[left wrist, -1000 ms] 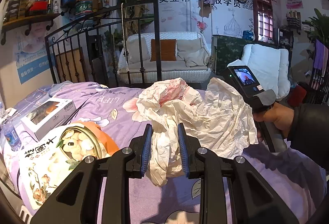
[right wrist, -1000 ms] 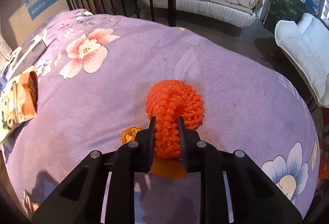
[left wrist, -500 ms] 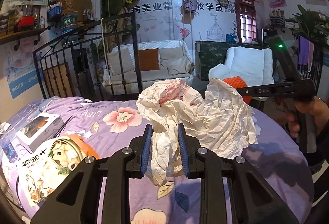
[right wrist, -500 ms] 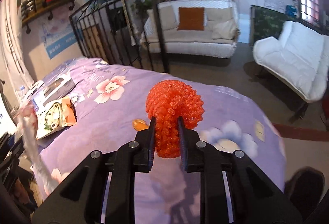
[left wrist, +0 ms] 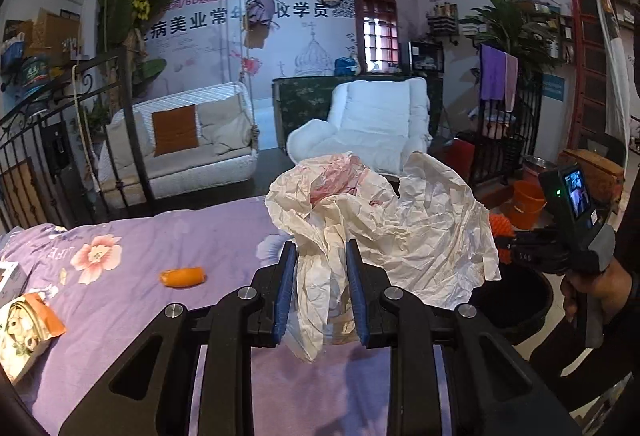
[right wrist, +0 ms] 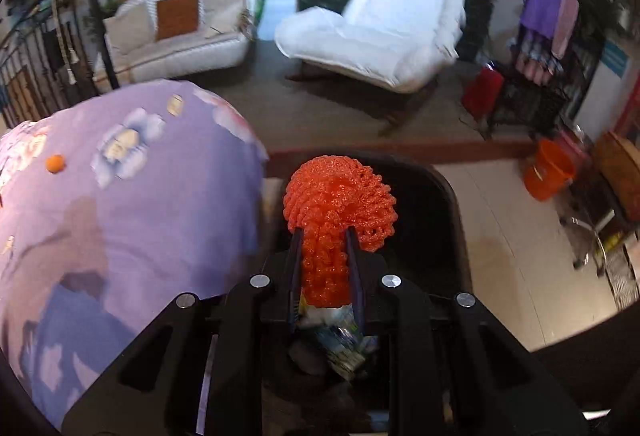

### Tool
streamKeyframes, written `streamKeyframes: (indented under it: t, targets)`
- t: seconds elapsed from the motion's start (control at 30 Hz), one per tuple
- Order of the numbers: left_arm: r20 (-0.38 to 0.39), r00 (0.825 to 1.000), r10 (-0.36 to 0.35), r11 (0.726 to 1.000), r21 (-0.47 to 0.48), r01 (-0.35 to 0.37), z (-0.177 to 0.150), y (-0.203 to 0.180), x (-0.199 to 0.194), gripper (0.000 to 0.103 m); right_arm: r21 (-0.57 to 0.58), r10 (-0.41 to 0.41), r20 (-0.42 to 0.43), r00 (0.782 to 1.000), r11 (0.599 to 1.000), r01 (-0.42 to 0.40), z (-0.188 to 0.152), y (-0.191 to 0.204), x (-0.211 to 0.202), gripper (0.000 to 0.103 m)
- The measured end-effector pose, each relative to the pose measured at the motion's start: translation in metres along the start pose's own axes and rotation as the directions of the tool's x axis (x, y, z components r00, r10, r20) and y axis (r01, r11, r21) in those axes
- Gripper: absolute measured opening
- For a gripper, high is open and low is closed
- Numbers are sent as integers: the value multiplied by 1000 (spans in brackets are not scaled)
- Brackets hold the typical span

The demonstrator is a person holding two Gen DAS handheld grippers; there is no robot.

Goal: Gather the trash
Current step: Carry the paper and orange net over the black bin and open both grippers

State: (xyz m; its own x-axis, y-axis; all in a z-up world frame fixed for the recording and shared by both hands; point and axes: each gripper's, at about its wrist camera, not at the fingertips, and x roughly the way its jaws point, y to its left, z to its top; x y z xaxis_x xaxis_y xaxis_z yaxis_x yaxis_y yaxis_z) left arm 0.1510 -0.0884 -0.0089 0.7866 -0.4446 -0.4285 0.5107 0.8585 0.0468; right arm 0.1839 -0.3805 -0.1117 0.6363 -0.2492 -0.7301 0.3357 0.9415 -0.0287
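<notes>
My left gripper (left wrist: 322,256) is shut on a big crumpled sheet of white paper (left wrist: 400,224) with pink stains, held above the purple flowered bed (left wrist: 160,236). My right gripper (right wrist: 324,236) is shut on an orange foam net (right wrist: 340,203) and hangs over a black trash bin (right wrist: 452,195) beside the bed (right wrist: 140,215); some trash lies inside the bin. In the left wrist view the right gripper's body (left wrist: 560,252) shows at the right edge above the bin (left wrist: 516,300), held by a person's hand (left wrist: 588,284). An orange peel (left wrist: 183,276) lies on the bed.
A snack bag (left wrist: 24,324) sits at the bed's left end. A white swing sofa (left wrist: 180,143), a white lounge chair (right wrist: 380,35), an orange bucket (right wrist: 548,169) and a black metal bed frame (left wrist: 60,123) stand around. Tiled floor (right wrist: 520,256) lies right of the bin.
Both grippers swung right with their loads. The right one left the bed and now hangs over the black bin. The left one moved toward the bed's right side; the boxes slid out of view.
</notes>
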Motion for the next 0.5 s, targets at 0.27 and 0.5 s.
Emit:
streamKeyframes:
  t: [0.27,0.5]
  targets:
    - [-56,992,-114,992,54,117,8,-72,48,26,77,-29,-128,991,996,39,-31,-53,49,21]
    - [-100,986,-135,983,114,146,10,-111,83,26,101,1,-202,979,995,20,-53,-57,81,21]
